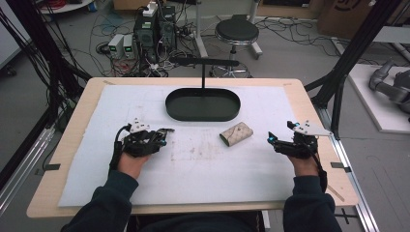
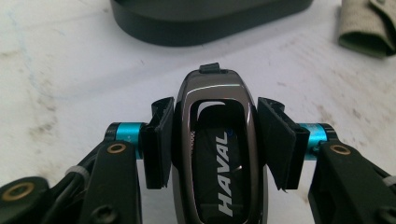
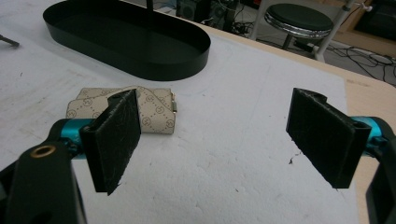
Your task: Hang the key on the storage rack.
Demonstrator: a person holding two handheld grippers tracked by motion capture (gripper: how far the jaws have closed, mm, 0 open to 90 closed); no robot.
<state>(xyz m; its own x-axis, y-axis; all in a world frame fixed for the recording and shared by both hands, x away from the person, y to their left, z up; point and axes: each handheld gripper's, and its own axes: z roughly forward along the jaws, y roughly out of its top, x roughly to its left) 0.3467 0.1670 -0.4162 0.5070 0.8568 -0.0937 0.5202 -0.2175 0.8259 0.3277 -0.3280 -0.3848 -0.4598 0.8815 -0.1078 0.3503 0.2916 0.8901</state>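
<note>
I had the left gripper (image 2: 215, 140) fingers clamped on the key fob (image 2: 217, 154), right gripper (image 3: 224, 140) fingers apart; squeeze evenly, lift level toward tray (image 1: 203, 115).

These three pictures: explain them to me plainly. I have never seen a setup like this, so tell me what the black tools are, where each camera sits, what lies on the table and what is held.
No robot here: a person sits at a table holding a hand-operated gripper in each hand. The high view looks down from above; the other two come from small cameras riding on each gripper, looking along its two black jaws.

On the white mat stand a black oval tray with an upright T-shaped stand, and a beige patterned wallet lying in front of it.

The left gripper is closed on a car key marked HAVAL, its pads pressing both sides. The right gripper is open and holds nothing, with the wallet beyond it.
</note>
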